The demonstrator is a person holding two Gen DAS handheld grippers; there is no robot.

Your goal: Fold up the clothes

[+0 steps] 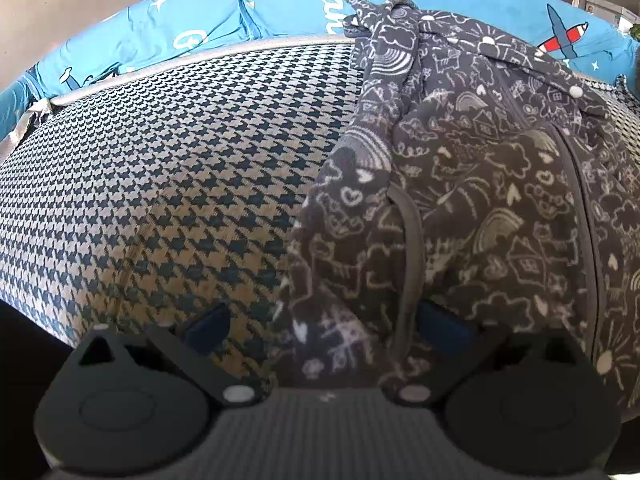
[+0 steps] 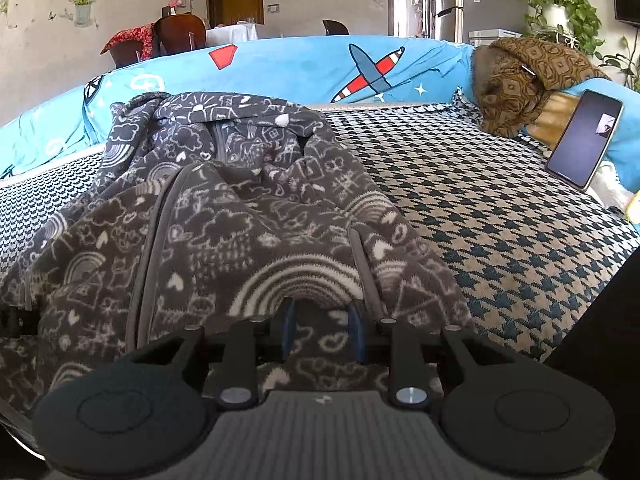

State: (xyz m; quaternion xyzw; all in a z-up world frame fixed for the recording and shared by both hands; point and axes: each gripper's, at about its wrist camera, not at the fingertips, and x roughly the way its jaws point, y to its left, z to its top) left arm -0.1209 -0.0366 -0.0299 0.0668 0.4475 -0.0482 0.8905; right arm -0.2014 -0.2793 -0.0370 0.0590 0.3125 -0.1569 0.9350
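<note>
Nearby, a phone (image 2: 582, 140) leans against the blue cartoon-print cover (image 2: 288, 64) at the right edge of the right wrist view, its screen dark but for a small lit patch. Just left of it a brown patterned cushion (image 2: 520, 80) rests against the same blue backing. Nothing lies on the houndstooth cushion (image 2: 500, 216) between these and the grey fleece garment (image 2: 224, 208), which fills the centre and left of that view in a rumpled heap, its zip trim running down the left.

The right gripper (image 2: 322, 332) sits at the lower centre with its blue-padded fingers drawn close together and a fold of the fleece bunched between them; the pads appear to pinch it, though the cloth hides the contact.

In the left wrist view the garment (image 1: 480, 200) covers the right half of the frame, a sleeve trailing to the upper middle over the cushion's silver piping. The left gripper (image 1: 324, 326) shows its fingers wide apart at the bottom, the left pad over bare houndstooth (image 1: 180, 168), the right one against the fleece edge.

Behind, the room has a pale wall with flower stickers, a wooden door, dark chairs by a white-clothed table, and a trailing green plant (image 2: 564, 8) at the upper right.
</note>
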